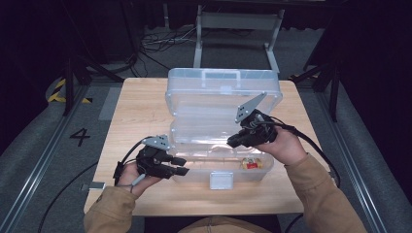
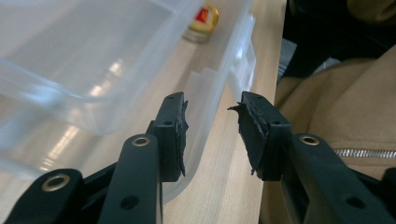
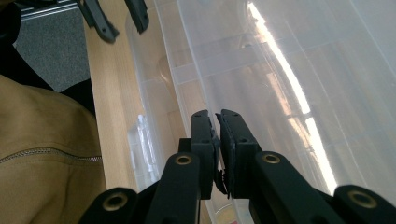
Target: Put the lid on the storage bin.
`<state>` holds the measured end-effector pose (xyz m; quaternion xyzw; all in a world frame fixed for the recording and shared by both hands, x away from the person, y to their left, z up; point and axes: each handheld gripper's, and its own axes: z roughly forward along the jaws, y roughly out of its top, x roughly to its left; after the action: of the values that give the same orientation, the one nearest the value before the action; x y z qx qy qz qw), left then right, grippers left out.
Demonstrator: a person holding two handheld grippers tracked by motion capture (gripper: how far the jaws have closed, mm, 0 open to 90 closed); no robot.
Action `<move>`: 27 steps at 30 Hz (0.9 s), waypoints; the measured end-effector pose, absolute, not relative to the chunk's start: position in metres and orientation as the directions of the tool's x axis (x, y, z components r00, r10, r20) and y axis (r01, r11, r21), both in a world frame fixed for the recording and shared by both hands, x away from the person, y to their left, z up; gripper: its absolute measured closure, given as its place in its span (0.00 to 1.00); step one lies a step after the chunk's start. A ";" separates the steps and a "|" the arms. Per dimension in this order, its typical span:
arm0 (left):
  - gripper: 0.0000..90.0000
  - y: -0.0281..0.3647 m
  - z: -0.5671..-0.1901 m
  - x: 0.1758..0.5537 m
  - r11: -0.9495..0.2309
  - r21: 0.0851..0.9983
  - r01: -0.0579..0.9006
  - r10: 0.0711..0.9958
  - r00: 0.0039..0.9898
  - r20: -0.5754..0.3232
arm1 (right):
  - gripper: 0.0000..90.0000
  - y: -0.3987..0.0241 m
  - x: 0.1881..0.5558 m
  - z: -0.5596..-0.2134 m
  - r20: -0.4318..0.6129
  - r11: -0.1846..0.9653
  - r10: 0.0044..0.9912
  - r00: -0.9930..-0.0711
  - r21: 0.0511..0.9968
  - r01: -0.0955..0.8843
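1. A clear plastic box [image 1: 221,160] is sitting in the middle of the table [image 1: 136,111], its front wall near the table's near edge. Its lid [image 1: 223,92] is standing open, leaning back toward the far edge.
2. A small jar [image 1: 251,164] with a red label is lying inside the box, toward its front right corner.
3. The left gripper [image 1: 180,166] is hovering at the front left corner of the box. In the left gripper view its jaws are standing well apart, with the front wall of the box passing between them, and neither pad is pressing on it. It is holding nothing.
4. The right gripper [image 1: 233,141] is reaching over the right part of the box, between the lid and the base. In the right gripper view its jaws are standing almost together, with only a thin slit between the pads [image 3: 227,140], and no object is showing between them.
5. Judging by how things lie, the opening looks done and the jar is already inside. What seems left is either taking the jar out or lowering the lid and fastening the front latch [image 1: 221,180]; the pictures are not settling which.
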<state>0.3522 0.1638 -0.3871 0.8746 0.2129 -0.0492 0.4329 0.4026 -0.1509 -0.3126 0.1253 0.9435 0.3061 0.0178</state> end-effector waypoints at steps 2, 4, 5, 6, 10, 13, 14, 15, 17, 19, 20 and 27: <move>0.70 0.166 -0.383 0.353 -0.526 0.740 0.418 0.342 0.901 -0.266 | 0.94 -0.151 0.402 -0.313 0.040 0.780 0.252 -0.967 0.583 0.228; 0.70 0.167 -0.380 0.355 -0.522 0.732 0.438 0.355 0.892 -0.280 | 0.94 -0.151 0.402 -0.313 0.039 0.780 0.254 -0.966 0.583 0.229; 0.71 0.167 -0.379 0.355 -0.520 0.732 0.440 0.361 0.890 -0.278 | 0.94 -0.151 0.401 -0.313 0.042 0.779 0.257 -0.966 0.583 0.232; 0.71 0.167 -0.377 0.356 -0.517 0.734 0.440 0.365 0.889 -0.276 | 0.94 -0.152 0.401 -0.313 0.044 0.777 0.257 -0.965 0.585 0.233; 0.75 0.169 -0.366 0.355 -0.495 0.753 0.433 0.367 0.890 -0.271 | 0.94 -0.152 0.401 -0.313 0.043 0.775 0.260 -0.965 0.586 0.235; 0.78 0.170 -0.359 0.355 -0.474 0.772 0.423 0.371 0.891 -0.261 | 0.94 -0.152 0.401 -0.313 0.046 0.775 0.263 -0.964 0.584 0.239; 0.79 0.171 -0.357 0.356 -0.465 0.780 0.420 0.372 0.891 -0.259 | 0.94 -0.152 0.401 -0.313 0.046 0.775 0.265 -0.963 0.584 0.241; 0.81 0.172 -0.355 0.356 -0.458 0.783 0.421 0.377 0.890 -0.257 | 0.94 -0.152 0.401 -0.313 0.046 0.775 0.266 -0.963 0.584 0.241; 0.84 0.173 -0.352 0.357 -0.442 0.792 0.422 0.387 0.886 -0.255 | 0.93 -0.152 0.401 -0.313 0.044 0.775 0.267 -0.963 0.584 0.241; 0.88 0.175 -0.350 0.359 -0.423 0.801 0.424 0.393 0.882 -0.259 | 0.93 -0.152 0.400 -0.313 0.044 0.774 0.269 -0.962 0.585 0.243; 0.91 0.176 -0.350 0.360 -0.410 0.806 0.426 0.396 0.880 -0.263 | 0.93 -0.152 0.400 -0.313 0.045 0.772 0.270 -0.962 0.586 0.244; 0.99 0.181 -0.340 0.363 -0.342 0.842 0.417 0.434 0.865 -0.252 | 0.93 -0.153 0.399 -0.314 0.044 0.767 0.280 -0.959 0.590 0.251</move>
<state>0.3628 0.1809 -0.3401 0.8192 0.2597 0.0082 0.5114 0.3987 -0.1527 -0.3138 0.1413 0.9397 0.3105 0.0235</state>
